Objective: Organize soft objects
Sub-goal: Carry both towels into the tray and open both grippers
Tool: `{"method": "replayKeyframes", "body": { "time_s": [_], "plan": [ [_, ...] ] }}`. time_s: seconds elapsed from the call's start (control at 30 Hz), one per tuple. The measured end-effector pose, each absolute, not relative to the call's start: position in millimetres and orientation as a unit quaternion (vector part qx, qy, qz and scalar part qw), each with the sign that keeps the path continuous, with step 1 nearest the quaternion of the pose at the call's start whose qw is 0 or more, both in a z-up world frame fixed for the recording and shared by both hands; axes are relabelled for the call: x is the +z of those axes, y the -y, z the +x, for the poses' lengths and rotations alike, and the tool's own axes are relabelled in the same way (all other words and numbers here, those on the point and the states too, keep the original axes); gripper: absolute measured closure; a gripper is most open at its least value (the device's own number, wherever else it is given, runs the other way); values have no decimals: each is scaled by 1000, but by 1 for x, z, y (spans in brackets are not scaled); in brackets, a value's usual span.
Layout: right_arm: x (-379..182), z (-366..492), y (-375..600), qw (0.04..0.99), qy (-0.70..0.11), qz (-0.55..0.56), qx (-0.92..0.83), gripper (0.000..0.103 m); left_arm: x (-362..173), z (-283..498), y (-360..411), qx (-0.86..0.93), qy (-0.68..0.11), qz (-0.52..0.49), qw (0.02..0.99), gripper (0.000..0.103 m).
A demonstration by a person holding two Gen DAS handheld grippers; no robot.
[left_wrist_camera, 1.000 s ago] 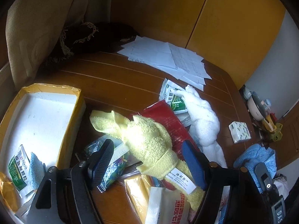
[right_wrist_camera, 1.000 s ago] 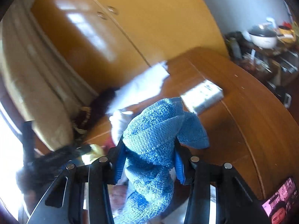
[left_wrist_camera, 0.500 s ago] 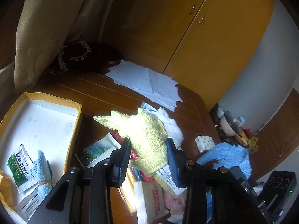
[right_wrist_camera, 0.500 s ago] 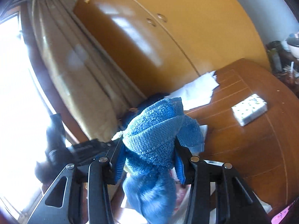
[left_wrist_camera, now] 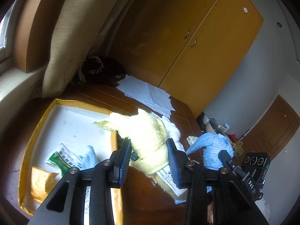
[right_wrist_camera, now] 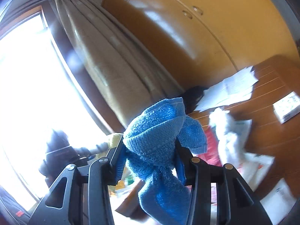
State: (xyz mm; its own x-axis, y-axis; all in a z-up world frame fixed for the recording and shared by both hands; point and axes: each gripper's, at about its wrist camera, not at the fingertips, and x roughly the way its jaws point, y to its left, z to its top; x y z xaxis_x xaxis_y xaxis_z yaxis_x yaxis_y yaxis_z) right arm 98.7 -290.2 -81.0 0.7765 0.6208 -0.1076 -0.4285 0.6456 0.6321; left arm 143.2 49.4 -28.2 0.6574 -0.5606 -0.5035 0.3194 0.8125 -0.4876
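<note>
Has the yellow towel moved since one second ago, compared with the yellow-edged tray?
Yes. The yellow towel, clamped in the left hand-held gripper, was lifted off the clutter and now hangs over the tray edge.

Dark wood counter (left_wrist_camera: 105,95), grooved planks. On it: yellow-rimmed tray (left_wrist_camera: 46,110) at left; white paper sheets (left_wrist_camera: 148,93) fanned at far edge; dark fringed cloth (left_wrist_camera: 99,69) in far corner; small patterned box (right_wrist_camera: 286,106); white cloth (right_wrist_camera: 228,131) over red bag (right_wrist_camera: 210,146) and white packets.
</note>
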Motion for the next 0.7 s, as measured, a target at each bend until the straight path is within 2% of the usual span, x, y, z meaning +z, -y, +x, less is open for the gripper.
{"method": "replayKeyframes", "body": {
  "time_s": [0.23,0.47,0.7],
  "plan": [
    [-60,114,218,874,-192,271,356,59,-36,141,-99,-213,-330,-161,905,63],
    [-50,167,150,852,-249,256,383,59,-56,159,-122,-189,-342,-109,914,63],
    [-79,230,103,843,-319,251,354,59,-85,196,-124,-179,-378,-68,906,63]
  ]
}}
